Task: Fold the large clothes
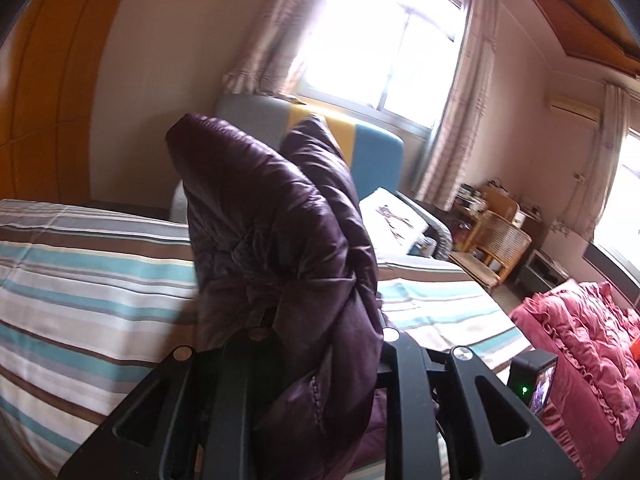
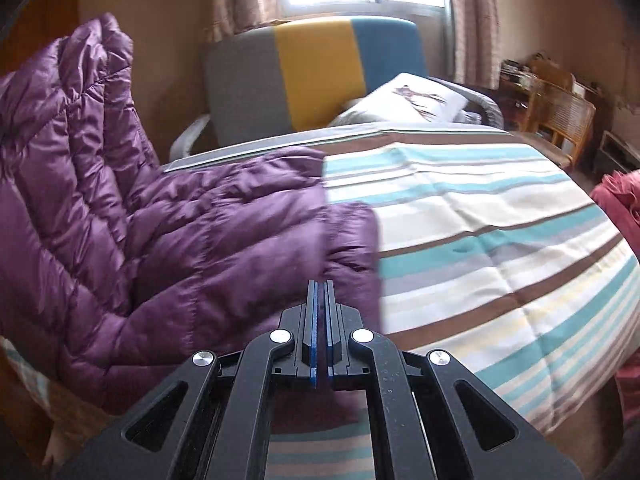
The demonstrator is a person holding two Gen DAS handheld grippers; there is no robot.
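A large purple puffer jacket lies on the left part of a bed with a striped cover. Its left portion is lifted upright. In the left wrist view the jacket bunches up in front of the camera, and my left gripper is shut on its fabric, with the fingertips hidden by cloth. My right gripper is shut and empty, held just above the jacket's near edge.
A grey, yellow and blue headboard and a white pillow stand at the far end of the bed. A pink quilt lies to the right. Wicker chairs stand by the window wall. A small black device sits near the bed's edge.
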